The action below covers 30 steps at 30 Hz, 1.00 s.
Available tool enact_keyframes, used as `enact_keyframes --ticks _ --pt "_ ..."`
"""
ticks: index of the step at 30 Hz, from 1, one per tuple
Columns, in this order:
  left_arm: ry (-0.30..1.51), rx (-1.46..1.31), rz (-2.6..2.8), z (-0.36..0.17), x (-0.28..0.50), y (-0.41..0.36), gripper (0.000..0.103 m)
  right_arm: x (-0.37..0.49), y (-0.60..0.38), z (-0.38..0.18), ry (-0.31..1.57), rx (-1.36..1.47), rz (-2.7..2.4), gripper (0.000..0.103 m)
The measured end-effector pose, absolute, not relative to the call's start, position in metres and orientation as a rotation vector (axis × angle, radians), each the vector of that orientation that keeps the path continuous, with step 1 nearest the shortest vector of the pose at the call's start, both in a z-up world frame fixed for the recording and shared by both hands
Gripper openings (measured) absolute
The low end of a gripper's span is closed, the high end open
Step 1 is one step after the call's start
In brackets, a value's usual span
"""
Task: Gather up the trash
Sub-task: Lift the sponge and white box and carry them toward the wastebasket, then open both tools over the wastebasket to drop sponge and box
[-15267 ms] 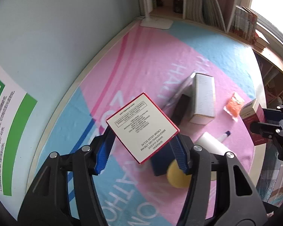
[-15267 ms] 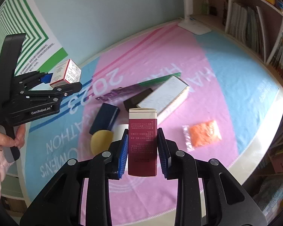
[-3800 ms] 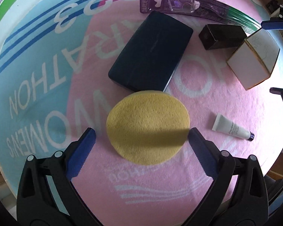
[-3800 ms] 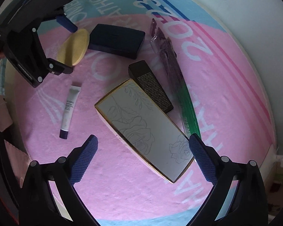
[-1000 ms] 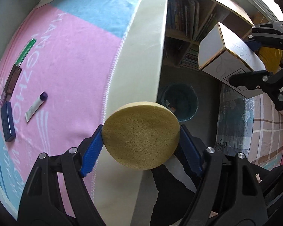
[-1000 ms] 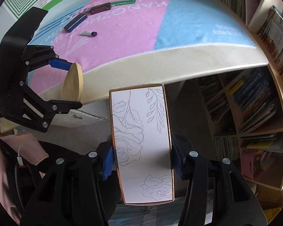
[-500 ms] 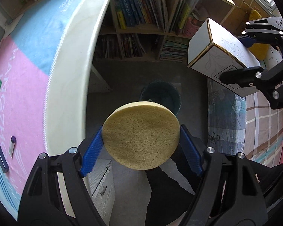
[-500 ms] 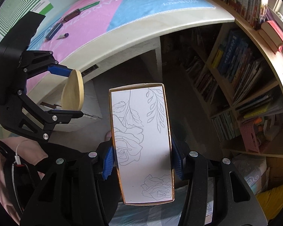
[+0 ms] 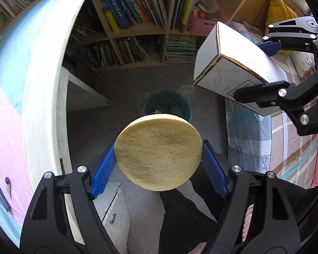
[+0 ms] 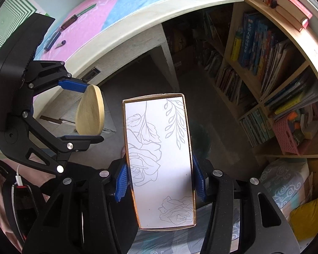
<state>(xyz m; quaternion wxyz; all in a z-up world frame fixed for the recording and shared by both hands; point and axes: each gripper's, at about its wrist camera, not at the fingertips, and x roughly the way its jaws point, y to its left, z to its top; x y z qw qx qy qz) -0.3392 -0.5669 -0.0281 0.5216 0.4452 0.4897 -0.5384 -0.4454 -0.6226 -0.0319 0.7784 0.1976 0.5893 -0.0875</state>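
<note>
Above the floor, off the edge of the bench (image 9: 46, 97), both claws carry trash toward the bin. The left claw (image 9: 159, 165) is clenched on a round yellow sponge disc (image 9: 158, 152), its blue pads pressing the disc's rim at 9 and 3 o'clock. The right claw (image 10: 160, 180) is clenched on a long white cardboard box with a gold edge and line-drawn roses (image 10: 159, 160), gripped across its narrow sides. In the left wrist view the same box sits at 2 o'clock, clear of the sponge.

Step in hand, as judged: transport and positioning for the drop. The dark round waste bin with a teal liner (image 9: 166, 101) stands on the grey floor (image 9: 125, 86), at 12 o'clock just past the sponge's upper edge in the left wrist view. In the right wrist view the bin is mostly hidden behind the box.

Next move, as judged:
1. Bring the left claw on toward 12 o'clock until the sponge is over the bin mouth, then release.
2. Bring the box over the bin as well. The box is long against the bin opening, so an end-first drop is advisable.
3. Keep the two claws apart during release.

Several small items remain on the pink and blue cloth (image 10: 91, 23) on the bench, so collection is not complete.
</note>
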Motion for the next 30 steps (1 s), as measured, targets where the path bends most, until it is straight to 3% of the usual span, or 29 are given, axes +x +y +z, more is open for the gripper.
enact_keyframes --ticks 23,24,25,26,30 --pt "1.213 1.111 -1.328 -0.044 -0.361 -0.592 0.076 -0.453 -0.642 -0.045 1.263 0.495 -0.167 0.053" --pt "1.197 1.118 -1.315 -0.045 -0.362 -0.594 0.078 -0.452 -0.643 -0.046 1.269 0.497 -0.162 0.053" --pt "1.179 1.132 -1.297 -0.046 -0.362 -0.596 0.089 -0.452 -0.643 -0.046 1.272 0.491 -0.163 0.056" --pt "1.161 1.143 -1.286 -0.046 -0.363 -0.597 0.094 -0.452 -0.644 -0.046 1.272 0.479 -0.174 0.064" --pt "1.147 1.171 -1.276 -0.049 -0.364 -0.599 0.096 -0.456 -0.654 -0.046 1.263 0.506 -0.207 0.068"
